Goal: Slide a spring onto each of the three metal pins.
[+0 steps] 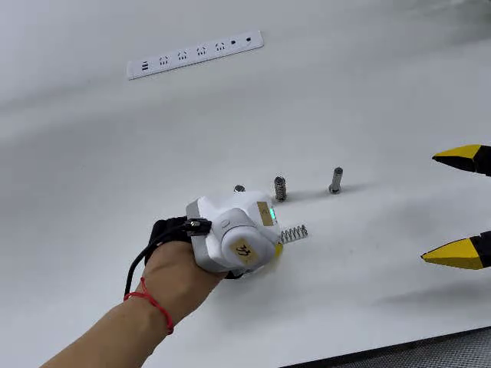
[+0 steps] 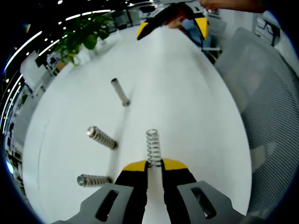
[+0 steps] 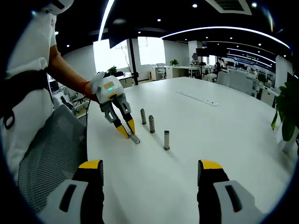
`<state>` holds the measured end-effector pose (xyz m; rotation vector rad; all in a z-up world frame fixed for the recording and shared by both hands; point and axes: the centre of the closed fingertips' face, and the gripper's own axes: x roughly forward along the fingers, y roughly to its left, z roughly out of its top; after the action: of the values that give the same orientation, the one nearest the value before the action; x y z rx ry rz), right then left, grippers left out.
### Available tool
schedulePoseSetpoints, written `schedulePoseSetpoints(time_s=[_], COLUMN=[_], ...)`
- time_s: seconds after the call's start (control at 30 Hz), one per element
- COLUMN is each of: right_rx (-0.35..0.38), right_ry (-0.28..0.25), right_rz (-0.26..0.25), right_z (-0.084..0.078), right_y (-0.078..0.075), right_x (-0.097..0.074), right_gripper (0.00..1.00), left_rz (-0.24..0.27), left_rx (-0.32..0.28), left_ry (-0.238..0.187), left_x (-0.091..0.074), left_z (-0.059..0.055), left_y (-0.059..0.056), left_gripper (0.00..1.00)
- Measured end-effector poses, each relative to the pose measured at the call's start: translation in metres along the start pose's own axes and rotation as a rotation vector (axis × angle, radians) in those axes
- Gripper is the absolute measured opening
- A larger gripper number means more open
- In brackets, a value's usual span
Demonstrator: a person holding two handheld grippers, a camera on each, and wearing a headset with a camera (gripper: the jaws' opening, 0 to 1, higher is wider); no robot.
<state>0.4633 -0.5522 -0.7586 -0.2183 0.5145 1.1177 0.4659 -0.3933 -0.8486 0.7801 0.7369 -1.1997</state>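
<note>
Three upright metal pins stand in a row on the white table. The two nearer my left gripper, one (image 1: 239, 188) (image 2: 93, 179) and the other (image 1: 280, 188) (image 2: 102, 137), each carry a spring. The last pin (image 1: 336, 180) (image 2: 120, 92) (image 3: 166, 140) is bare. My left gripper (image 1: 276, 244) (image 2: 148, 164) (image 3: 127, 128) is shut on one end of a loose spring (image 1: 294, 234) (image 2: 153, 147) (image 3: 134, 137), low over the table in front of the pins. My right gripper (image 1: 433, 207) (image 3: 152, 168) (image 2: 173, 21) hangs open and holds nothing, off to the right of the pins.
A white power strip (image 1: 196, 54) (image 3: 198, 98) lies at the far side of the table. The table's near edge (image 1: 383, 349) runs at the bottom right. A grey mesh chair (image 2: 266, 93) (image 3: 46, 154) stands beside the table.
</note>
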Motion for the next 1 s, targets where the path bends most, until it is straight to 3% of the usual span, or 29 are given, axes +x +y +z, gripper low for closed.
schedulePoseSetpoints(time_s=[0.3, 1.0], right_rx=[0.002, -0.004], right_ry=[0.002, 0.006], right_rz=[-0.003, 0.008], right_z=[-0.001, 0.005], right_y=[0.002, 0.008], right_x=[0.0, 0.004], right_gripper=[0.84, 0.83], left_rz=[-0.02, -0.03], left_rx=[-0.024, -0.108], left_ry=[-0.005, -0.085], left_x=[0.0, -0.01], left_z=[0.001, 0.012], left_y=[-0.005, -0.013], left_gripper=[0.11, 0.11])
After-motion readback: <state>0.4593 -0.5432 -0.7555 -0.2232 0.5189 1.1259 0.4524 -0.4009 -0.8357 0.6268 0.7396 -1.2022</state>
